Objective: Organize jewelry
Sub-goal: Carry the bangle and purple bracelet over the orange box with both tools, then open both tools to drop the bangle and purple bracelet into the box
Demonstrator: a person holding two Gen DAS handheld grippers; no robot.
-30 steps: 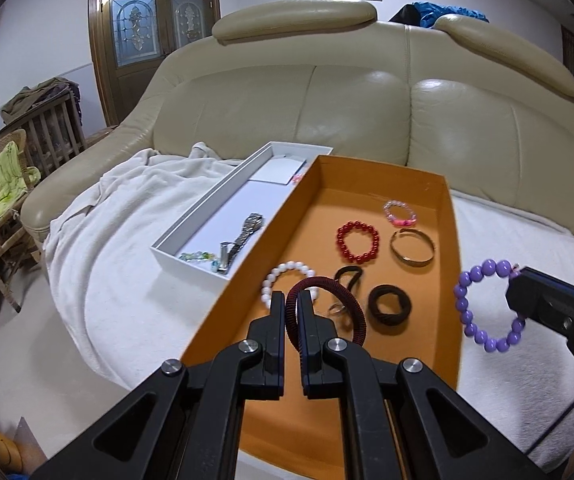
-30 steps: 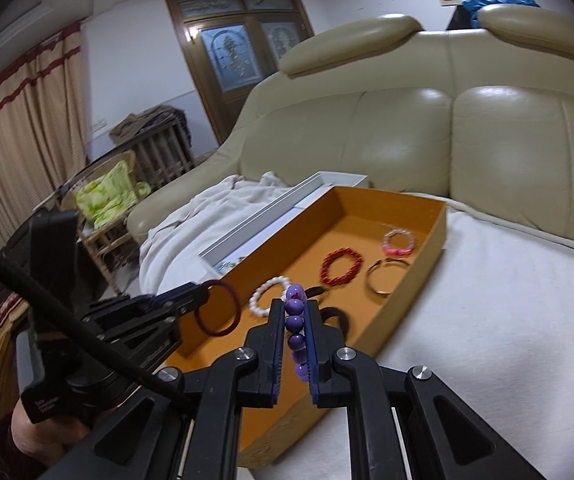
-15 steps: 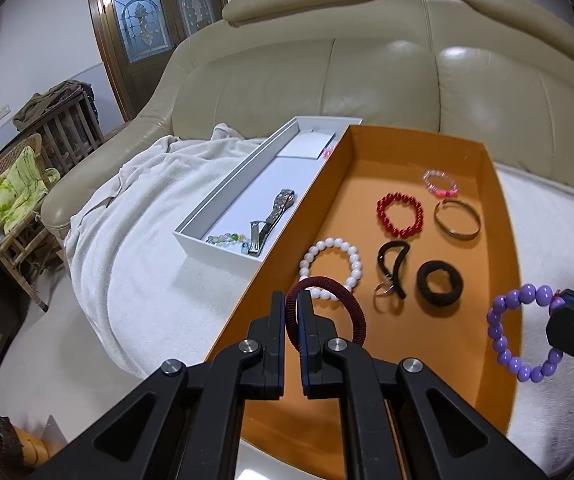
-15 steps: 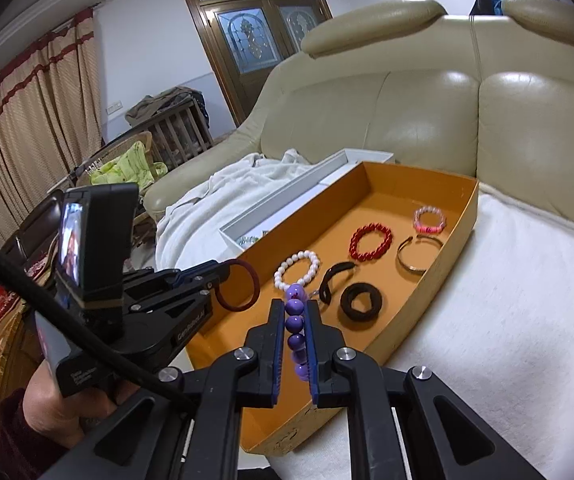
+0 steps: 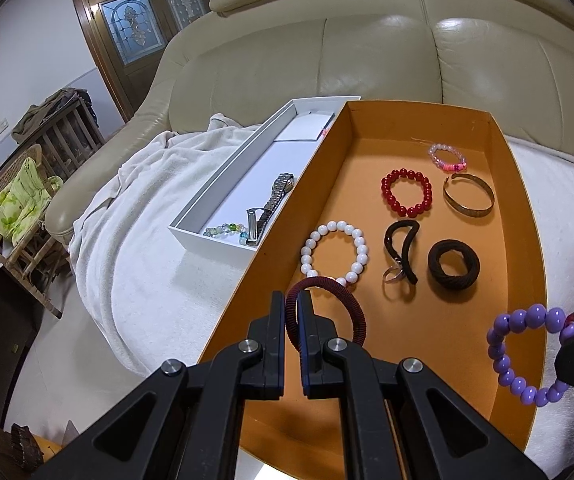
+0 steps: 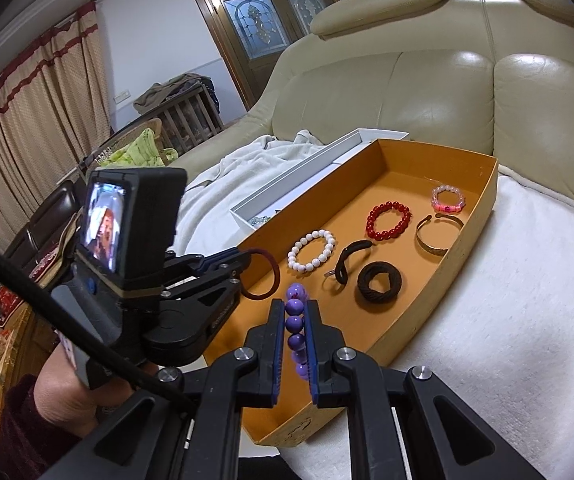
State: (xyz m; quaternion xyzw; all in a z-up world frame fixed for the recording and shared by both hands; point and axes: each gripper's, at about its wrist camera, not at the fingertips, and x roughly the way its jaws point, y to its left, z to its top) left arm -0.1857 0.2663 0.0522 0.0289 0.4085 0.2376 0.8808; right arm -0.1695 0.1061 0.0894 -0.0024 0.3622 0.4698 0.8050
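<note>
An orange tray (image 5: 523, 208) lies on the white-covered sofa seat and holds a white bead bracelet (image 5: 335, 252), a red bead bracelet (image 5: 407, 194), a pink bracelet (image 5: 447, 158), a gold cuff (image 5: 469, 196), a black hair tie (image 5: 401, 244), a dark scrunchie (image 5: 453, 264) and a ring (image 5: 393, 276). My left gripper (image 5: 293, 314) is shut on a dark red hair band (image 5: 351, 308) above the tray's near end. My right gripper (image 6: 295, 320) is shut on a purple bead bracelet (image 6: 295, 322), which also shows in the left wrist view (image 5: 523, 356), above the tray's near right corner.
A white box (image 5: 223, 184) left of the tray holds a metal watch (image 5: 275, 200) and a glass bead bracelet (image 5: 225, 229). A white blanket (image 5: 139, 200) covers the seat. The sofa back (image 5: 367, 60) rises behind. Wicker chairs (image 5: 15, 208) stand left.
Both grippers have moved forward and lower over the tray's near end, each still holding its piece. The jewelry in the tray has not moved.
</note>
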